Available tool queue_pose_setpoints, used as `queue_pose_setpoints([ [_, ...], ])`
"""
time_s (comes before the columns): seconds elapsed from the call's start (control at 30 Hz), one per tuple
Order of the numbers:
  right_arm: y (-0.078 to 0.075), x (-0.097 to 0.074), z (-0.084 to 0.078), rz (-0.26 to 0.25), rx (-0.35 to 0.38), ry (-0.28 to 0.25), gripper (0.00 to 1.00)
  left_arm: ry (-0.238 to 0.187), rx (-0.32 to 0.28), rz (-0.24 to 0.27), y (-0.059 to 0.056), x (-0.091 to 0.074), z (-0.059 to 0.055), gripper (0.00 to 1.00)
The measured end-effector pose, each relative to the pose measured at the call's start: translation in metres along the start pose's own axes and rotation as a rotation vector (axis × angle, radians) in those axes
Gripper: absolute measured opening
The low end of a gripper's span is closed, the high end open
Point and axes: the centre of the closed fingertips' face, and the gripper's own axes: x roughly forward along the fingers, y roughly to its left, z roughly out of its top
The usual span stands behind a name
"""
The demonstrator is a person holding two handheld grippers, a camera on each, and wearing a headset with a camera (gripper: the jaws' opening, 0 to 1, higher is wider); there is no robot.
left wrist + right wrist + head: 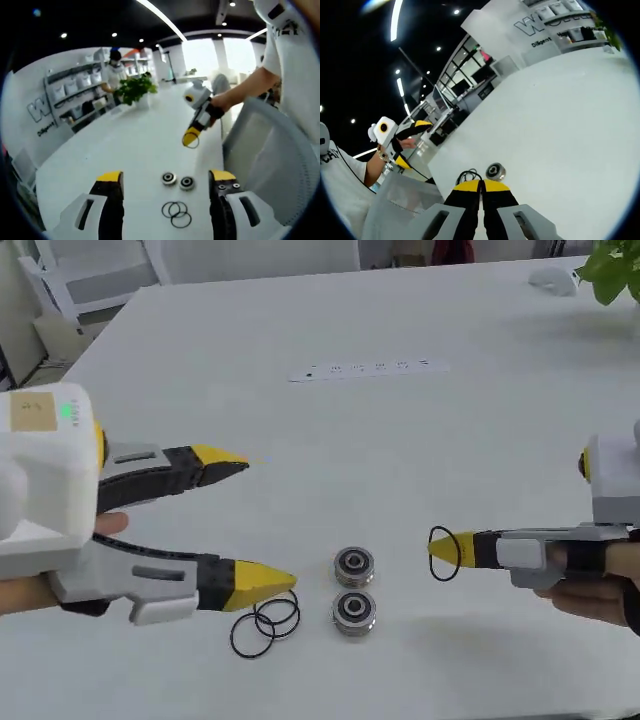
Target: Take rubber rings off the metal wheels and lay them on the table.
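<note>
Left gripper [262, 521] fingers spread wide; right gripper [438, 551] fingers pressed together.

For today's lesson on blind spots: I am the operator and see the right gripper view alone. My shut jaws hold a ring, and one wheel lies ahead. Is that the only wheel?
Observer: No. The head view shows two metal wheels, one just behind the other on the table.
Operator: Any rings laid down already?
Observer: Three rubber rings lie overlapping, to the person's left of the wheels.
Operator: How near is the other gripper?
Observer: The open left gripper has its lower jaw tip right by those rings; whether it touches them, I cannot tell.
</note>
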Motion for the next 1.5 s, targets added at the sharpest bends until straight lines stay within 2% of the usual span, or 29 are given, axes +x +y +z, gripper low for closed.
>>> queue_pose_setpoints([
  [0.17, 0.015, -0.005, 0.005, 0.021, -0.024, -0.002, 0.00, -0.002, -0.011, 0.036, 0.006, -0.020, -0.009, 0.77],
  [0.27, 0.021, -0.005, 0.004, 0.009, -0.078, 0.029, 0.00, -0.027, -0.049, 0.073, 0.010, -0.033, -0.014, 0.78],
  [0.33, 0.024, -0.004, 0.002, 0.003, -0.098, 0.043, 0.00, -0.022, -0.062, 0.083, 0.011, -0.038, -0.019, 0.79],
  [0.43, 0.034, 0.001, 0.001, 0.003, -0.136, 0.065, 0.00, -0.022, -0.066, 0.104, 0.010, -0.051, -0.028, 0.81],
  [0.6, 0.050, 0.010, 0.004, 0.024, -0.153, 0.067, 0.00, -0.038, -0.108, 0.135, 0.013, -0.066, -0.041, 0.83],
  [0.8, 0.068, 0.026, 0.007, 0.038, -0.182, 0.081, 0.00, -0.027, -0.141, 0.153, 0.009, -0.080, -0.064, 0.85],
  [1.17, 0.087, 0.053, 0.007, 0.045, -0.204, 0.091, 0.00, -0.034, -0.187, 0.156, 0.006, -0.096, -0.088, 0.86],
  [1.5, 0.098, 0.084, 0.009, 0.058, -0.222, 0.114, 0.00, -0.048, -0.217, 0.147, 0.010, -0.097, -0.098, 0.95],
])
